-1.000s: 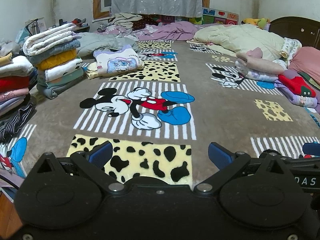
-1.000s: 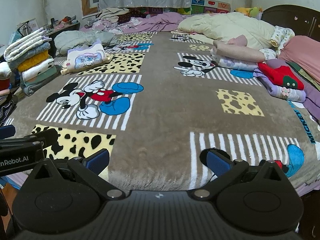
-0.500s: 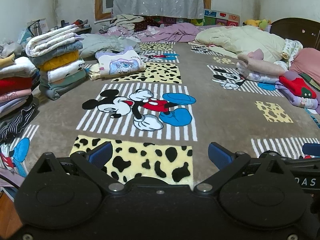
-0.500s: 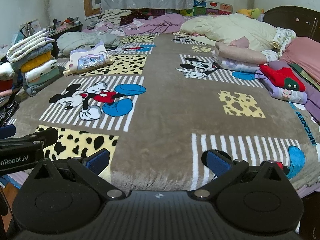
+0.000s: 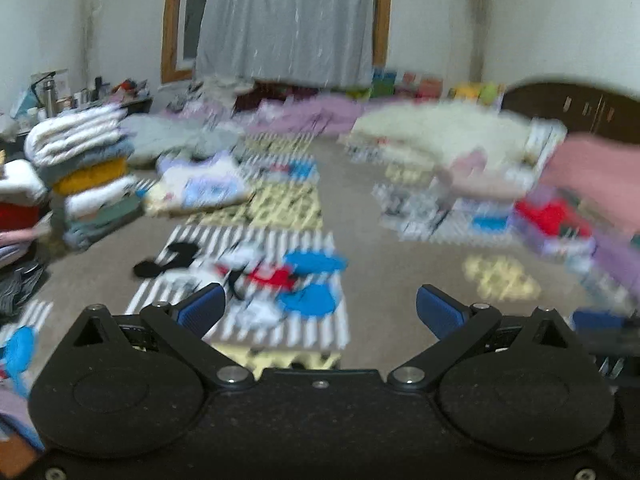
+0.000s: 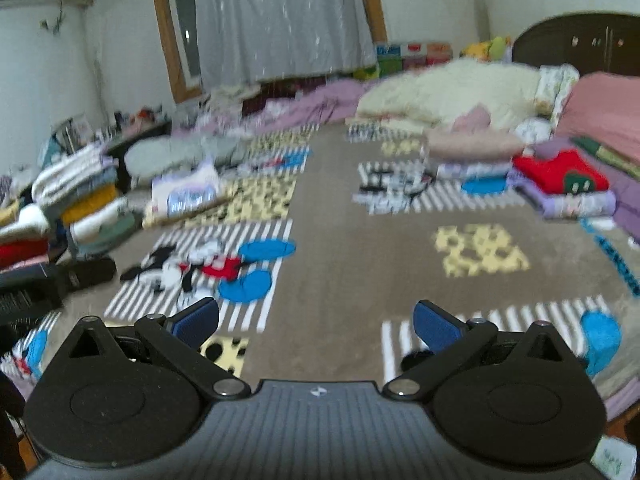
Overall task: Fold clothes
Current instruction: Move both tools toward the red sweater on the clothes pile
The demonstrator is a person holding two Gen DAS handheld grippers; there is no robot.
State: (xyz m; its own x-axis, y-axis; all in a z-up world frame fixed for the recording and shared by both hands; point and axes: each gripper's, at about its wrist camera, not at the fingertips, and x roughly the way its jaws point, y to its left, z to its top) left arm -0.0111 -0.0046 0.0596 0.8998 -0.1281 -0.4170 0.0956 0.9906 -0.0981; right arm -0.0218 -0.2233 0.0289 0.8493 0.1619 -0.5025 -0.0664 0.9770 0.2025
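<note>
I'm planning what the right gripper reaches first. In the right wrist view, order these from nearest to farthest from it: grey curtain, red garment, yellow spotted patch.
1. Yellow spotted patch, on the blanket ahead, slightly right of the right gripper.
2. Red garment, atop the folded pile, far right.
3. Grey curtain, on the back wall.

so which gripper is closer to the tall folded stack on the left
Left. The left gripper is on the tall folded stack side; the right gripper is farther across the bed.

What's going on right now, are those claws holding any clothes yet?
Left gripper open, empty. Right gripper open, empty. Folded stack at left, loose clothes at right, none grasped. Blanket ahead bare; view blurred.
</note>
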